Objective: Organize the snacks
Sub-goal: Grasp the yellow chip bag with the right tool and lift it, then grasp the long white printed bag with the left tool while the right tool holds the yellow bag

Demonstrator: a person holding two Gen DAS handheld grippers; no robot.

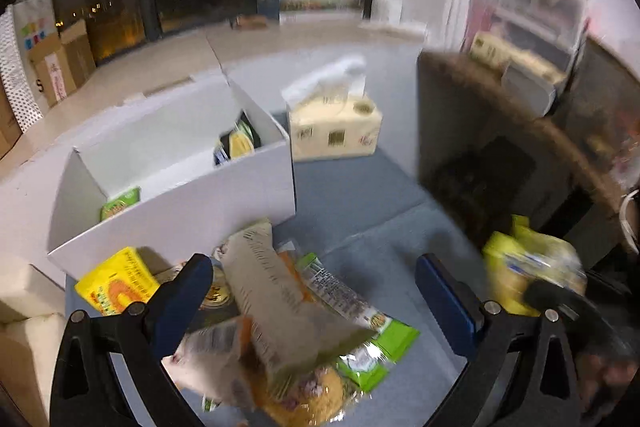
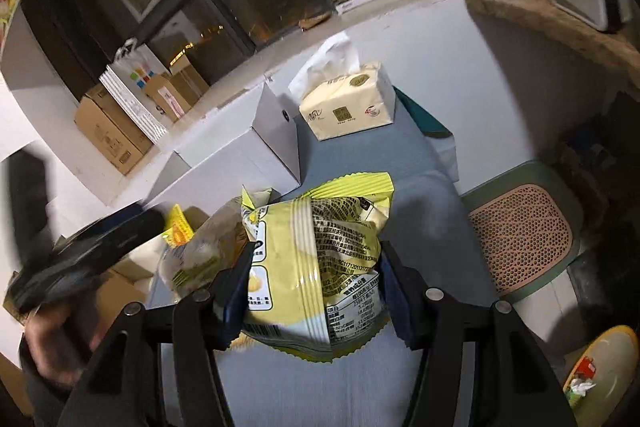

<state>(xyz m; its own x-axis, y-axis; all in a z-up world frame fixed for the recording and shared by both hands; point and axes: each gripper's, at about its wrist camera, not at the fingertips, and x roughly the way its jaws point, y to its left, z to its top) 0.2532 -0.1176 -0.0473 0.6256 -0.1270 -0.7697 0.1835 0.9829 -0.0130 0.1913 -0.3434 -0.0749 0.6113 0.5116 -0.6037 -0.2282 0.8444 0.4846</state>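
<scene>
The left wrist view is blurry, and the snack pile (image 1: 280, 331) under the left gripper (image 1: 314, 291) is hard to read; its jaws stand wide apart above the pile, holding nothing. The right gripper (image 2: 316, 277) is clamped on a yellow chip bag (image 2: 320, 251) above the gray mat (image 2: 420, 207). The white box (image 1: 176, 187) with a few snacks stands near the mat's left edge, the tissue pack (image 2: 348, 107) at its far edge.
</scene>
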